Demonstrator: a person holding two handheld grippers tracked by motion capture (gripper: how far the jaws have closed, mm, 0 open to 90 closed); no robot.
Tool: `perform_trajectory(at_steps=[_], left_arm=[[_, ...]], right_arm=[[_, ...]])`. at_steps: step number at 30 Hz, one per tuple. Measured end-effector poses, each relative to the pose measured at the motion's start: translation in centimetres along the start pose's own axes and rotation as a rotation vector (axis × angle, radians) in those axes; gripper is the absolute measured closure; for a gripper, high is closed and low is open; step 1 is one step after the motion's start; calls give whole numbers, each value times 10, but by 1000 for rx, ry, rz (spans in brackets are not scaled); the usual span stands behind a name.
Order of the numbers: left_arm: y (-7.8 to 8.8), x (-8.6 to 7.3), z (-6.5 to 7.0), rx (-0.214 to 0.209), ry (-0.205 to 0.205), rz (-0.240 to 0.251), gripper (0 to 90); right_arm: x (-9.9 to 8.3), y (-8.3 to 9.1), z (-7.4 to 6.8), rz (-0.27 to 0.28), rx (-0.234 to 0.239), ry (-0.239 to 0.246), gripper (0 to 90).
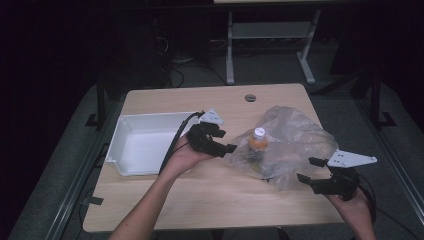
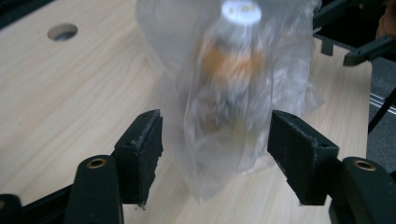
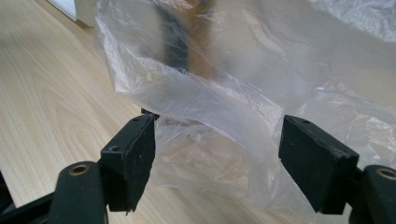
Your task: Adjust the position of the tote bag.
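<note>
A clear plastic bag (image 1: 287, 145) is seen lying crumpled on the right half of the wooden bench (image 1: 210, 200), with a small bottle (image 1: 258, 142) standing upright inside it near the bag's left edge. The bottle is marked by a white cap and an orange band below the neck; in the left gripper view it is blurred behind the film.

The left gripper (image 1: 227, 142) is held just left of the bag, pointing right toward the bottle. Its jaws are spread wide apart; a fold of the bag hangs between them in the left gripper view, but no pad is pressed on it, and bare bench is seen beside each pad.

The right gripper (image 1: 307, 170) is held at the near right edge of the bag. Its jaws are also apart, with loose film lying between them and untouched by the pads as far as can be told.

A white rectangular tray (image 1: 125, 132) is set on the left side of the bench, well apart from the bag. A round cable hole (image 1: 250, 97) is cut near the far edge.
</note>
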State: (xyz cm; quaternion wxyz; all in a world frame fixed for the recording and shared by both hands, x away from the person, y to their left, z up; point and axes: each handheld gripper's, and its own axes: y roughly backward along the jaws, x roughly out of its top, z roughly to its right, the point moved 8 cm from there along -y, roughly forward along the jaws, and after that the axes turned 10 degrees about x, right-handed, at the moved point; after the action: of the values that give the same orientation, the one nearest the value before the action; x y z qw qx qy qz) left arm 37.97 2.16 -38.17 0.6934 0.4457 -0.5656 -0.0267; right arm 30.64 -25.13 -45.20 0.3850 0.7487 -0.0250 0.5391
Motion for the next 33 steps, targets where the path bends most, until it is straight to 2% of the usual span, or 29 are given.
perform_trajectory(at_steps=[10, 15, 20, 25, 33], left_arm=[[-23, 19, 9, 7, -51, -22, 332], [-35, 27, 14, 23, -77, -41, 326], [-48, 26, 20, 36, -100, -78, 325], [-54, 26, 25, 15, -88, -88, 484], [-50, 27, 25, 19, -109, -75, 810]], right_arm=[[1, 4, 2, 20, -2, 2, 265], [1, 4, 1, 16, 2, -3, 266], [2, 6, 1, 28, -3, 6, 267], [2, 8, 2, 32, -5, 2, 269], [2, 9, 2, 32, -5, 1, 273]])
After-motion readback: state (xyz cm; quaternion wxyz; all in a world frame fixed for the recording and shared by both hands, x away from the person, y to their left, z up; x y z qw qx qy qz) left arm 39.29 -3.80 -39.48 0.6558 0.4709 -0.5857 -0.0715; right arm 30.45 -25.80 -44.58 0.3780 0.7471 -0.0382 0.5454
